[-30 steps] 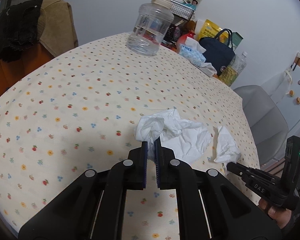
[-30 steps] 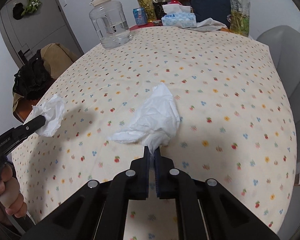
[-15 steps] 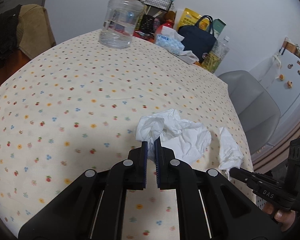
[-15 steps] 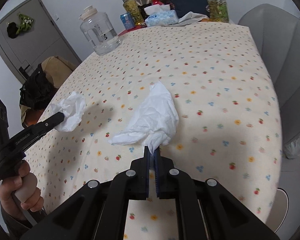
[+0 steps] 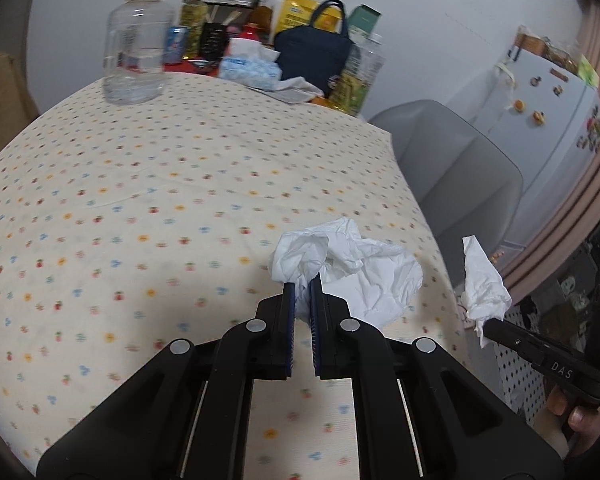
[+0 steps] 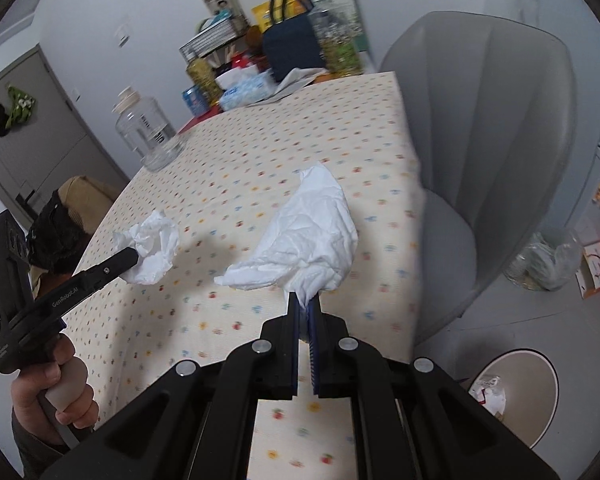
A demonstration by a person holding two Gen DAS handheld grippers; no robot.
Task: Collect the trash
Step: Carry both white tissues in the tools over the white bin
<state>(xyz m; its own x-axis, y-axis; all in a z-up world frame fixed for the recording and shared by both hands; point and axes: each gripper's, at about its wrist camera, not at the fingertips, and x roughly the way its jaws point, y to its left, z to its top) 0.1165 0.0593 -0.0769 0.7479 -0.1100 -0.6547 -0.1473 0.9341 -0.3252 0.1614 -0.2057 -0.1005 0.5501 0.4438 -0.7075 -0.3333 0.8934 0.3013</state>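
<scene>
My left gripper [image 5: 302, 287] is shut on a crumpled white tissue [image 5: 360, 268], held just above the flowered tablecloth [image 5: 140, 184] near the table's right edge. My right gripper [image 6: 305, 299] is shut on a second, larger white tissue [image 6: 312, 236], which hangs over the cloth's right side. Each wrist view also shows the other gripper. In the right wrist view the left gripper [image 6: 134, 257] holds its tissue [image 6: 154, 248] at the left. In the left wrist view the right gripper [image 5: 489, 326] holds its tissue [image 5: 485, 280] beyond the table edge. A beige waste bin [image 6: 540, 384] with scraps inside stands on the floor at lower right.
A grey chair [image 6: 488, 140] stands against the table's right side, between table and bin. At the table's far end are a clear water jug [image 5: 134, 64], a tissue box [image 5: 248, 68], a navy bag [image 5: 314, 56] and bottles. A clear bag [image 6: 544, 260] lies on the floor.
Both grippers have carried their tissues rightward across the table toward its right edge. Both wrists rolled, and the chair, the floor and the waste bin came into view.
</scene>
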